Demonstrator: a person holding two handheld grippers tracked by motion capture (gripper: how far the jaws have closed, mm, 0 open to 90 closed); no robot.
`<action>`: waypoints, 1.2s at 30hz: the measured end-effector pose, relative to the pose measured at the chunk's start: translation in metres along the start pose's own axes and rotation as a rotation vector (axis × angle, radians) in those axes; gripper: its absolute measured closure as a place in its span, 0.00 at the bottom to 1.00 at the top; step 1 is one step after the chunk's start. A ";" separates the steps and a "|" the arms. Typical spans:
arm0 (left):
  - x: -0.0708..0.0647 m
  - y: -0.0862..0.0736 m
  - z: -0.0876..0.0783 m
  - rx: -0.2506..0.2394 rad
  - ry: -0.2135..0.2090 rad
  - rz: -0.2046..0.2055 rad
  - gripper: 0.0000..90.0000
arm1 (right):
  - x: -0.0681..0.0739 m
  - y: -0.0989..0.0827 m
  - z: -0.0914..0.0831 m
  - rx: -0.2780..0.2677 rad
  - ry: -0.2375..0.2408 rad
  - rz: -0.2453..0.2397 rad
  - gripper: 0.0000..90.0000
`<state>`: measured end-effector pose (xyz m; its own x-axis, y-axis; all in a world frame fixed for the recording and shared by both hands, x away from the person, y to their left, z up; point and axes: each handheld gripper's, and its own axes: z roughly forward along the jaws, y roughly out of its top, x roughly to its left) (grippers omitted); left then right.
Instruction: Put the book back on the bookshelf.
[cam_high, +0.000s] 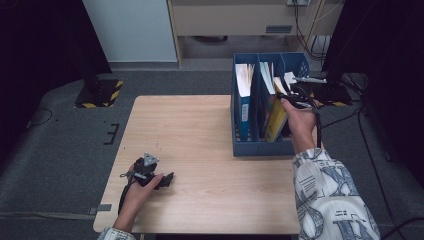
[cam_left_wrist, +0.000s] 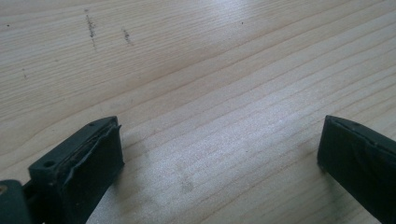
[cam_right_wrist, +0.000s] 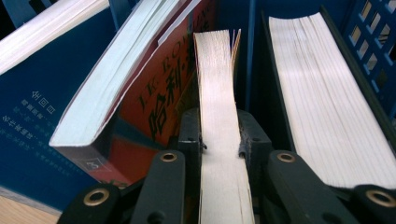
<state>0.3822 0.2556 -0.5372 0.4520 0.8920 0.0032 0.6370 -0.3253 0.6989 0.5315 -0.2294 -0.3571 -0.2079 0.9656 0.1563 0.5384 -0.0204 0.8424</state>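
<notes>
Gripping yellow book (cam_right_wrist: 219, 116) in right claw (cam_right_wrist: 220, 144), page edges up, long axis leaning

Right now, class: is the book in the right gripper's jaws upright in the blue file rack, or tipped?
Tipped. In the high view the yellow book leans across the blue file rack; the right gripper clamps its page edge.

The left forearm is entering from the bottom edge of the high view, its hand wrapping the left gripper (cam_high: 159, 179), which is lying low and pointing to the right. In the left gripper view its black jaws are standing wide apart with nothing between them. The right arm, in a patterned sleeve, is reaching forward and up the right side. Its hand is holding the right gripper (cam_high: 285, 100), whose jaws are pressing together on a thin yellow book (cam_right_wrist: 219, 116).
</notes>
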 end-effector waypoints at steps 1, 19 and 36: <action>0.000 0.000 0.000 0.000 0.000 0.000 0.00 | 0.000 0.001 0.000 -0.005 -0.001 -0.004 0.83; 0.000 0.001 0.000 0.003 -0.005 0.004 0.00 | 0.004 0.013 0.022 -0.030 -0.021 -0.007 0.83; 0.000 0.001 0.001 -0.001 -0.004 0.002 0.00 | 0.008 0.005 0.013 -0.007 0.014 -0.002 0.73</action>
<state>0.3829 0.2547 -0.5372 0.4559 0.8900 0.0013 0.6355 -0.3265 0.6997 0.5429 -0.2186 -0.3580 -0.2200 0.9620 0.1618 0.5320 -0.0207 0.8465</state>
